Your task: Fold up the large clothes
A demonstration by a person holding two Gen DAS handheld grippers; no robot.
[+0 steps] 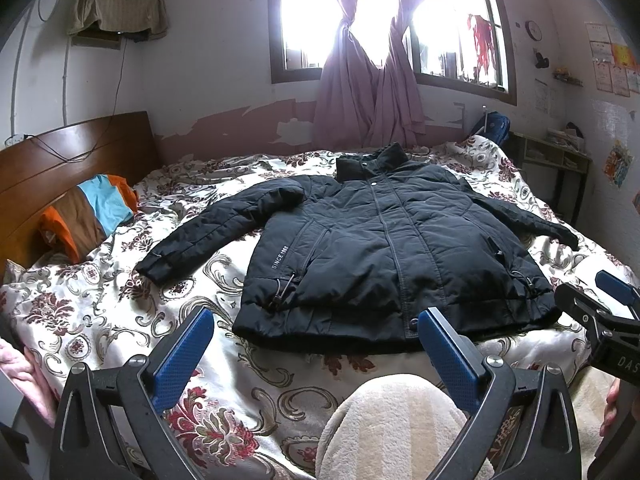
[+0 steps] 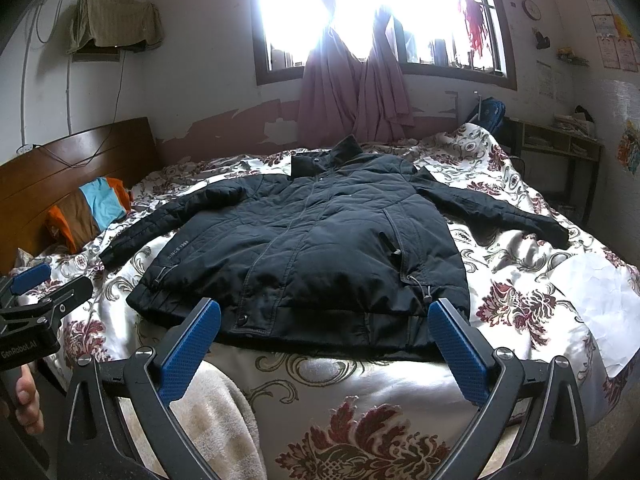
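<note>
Black jacket [image 1: 384,248] lies flat, front up, zipped, centre of the bed [image 1: 120,304]; collar at 12 o'clock toward the window [image 1: 384,20], hem at 6 o'clock nearest the cameras; both sleeves spread out, one to 9 o'clock, one to 3 o'clock. Left gripper [image 1: 316,344] jaws wide apart, holding nothing, hovering just short of the hem; right gripper [image 2: 324,340] likewise spread and empty, blue pads framing the hem without touching it. Floral quilt [image 2: 520,304] under the jacket; beige blanket [image 1: 392,428] at 6 o'clock by the bed edge; orange-blue-brown pillow [image 1: 88,216] at 9 o'clock against the wooden headboard [image 1: 72,160].
</note>
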